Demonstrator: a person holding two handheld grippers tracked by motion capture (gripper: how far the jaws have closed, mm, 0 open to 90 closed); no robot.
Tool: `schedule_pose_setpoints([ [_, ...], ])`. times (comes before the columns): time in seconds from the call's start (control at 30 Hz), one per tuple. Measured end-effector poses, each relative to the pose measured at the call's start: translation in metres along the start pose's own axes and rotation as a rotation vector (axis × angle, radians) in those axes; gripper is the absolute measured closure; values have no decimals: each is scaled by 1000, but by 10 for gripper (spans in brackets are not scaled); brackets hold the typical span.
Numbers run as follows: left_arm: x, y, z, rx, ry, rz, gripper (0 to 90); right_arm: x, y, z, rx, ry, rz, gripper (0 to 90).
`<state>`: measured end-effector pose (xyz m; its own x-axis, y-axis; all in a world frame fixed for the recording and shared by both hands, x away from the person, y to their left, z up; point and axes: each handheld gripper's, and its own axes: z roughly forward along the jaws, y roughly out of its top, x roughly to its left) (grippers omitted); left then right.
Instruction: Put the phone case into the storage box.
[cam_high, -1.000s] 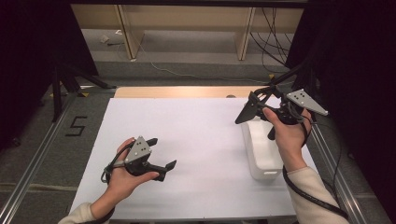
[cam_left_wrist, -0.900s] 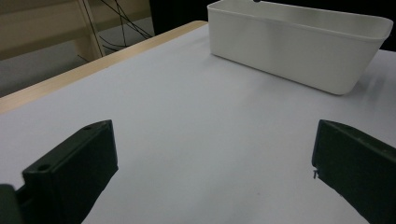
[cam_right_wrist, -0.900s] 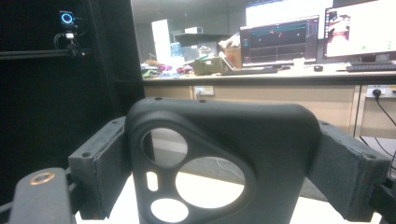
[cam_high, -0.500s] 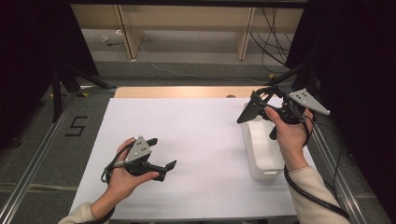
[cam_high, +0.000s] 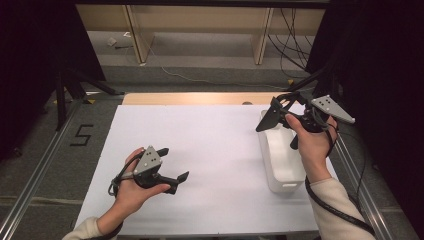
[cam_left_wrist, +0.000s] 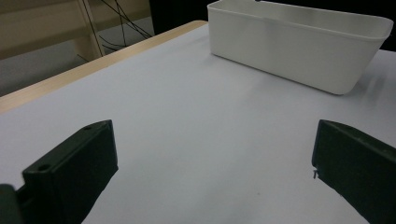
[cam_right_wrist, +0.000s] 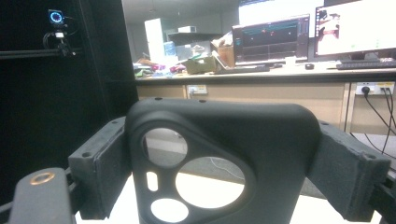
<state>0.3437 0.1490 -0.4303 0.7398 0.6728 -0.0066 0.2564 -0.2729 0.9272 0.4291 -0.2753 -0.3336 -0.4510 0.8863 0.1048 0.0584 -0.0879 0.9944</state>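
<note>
My right gripper hangs above the far end of a white bin, shut on a flat black case with round cutouts. In the right gripper view the black case stands upright between the two jaws, and both pads press on its sides. My left gripper rests low over the white table sheet at the near left, held in a hand. Its jaws stand wide apart in the left gripper view, open, with nothing between them. The white bin lies ahead of them.
The white sheet covers most of the table, with a strip of wooden edge at the far side. Metal rails run along both sides. Beyond the table are a shelf frame and loose cables.
</note>
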Motion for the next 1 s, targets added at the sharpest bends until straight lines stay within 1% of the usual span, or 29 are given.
schedule_pose_setpoints([
  [0.3,0,0,0,0,0,0,0,-2,0,-1,2,-11,-11,153],
  [1.0,0,0,0,-2,-2,-5,0,-13,-1,-2,4,-53,-9,153],
])
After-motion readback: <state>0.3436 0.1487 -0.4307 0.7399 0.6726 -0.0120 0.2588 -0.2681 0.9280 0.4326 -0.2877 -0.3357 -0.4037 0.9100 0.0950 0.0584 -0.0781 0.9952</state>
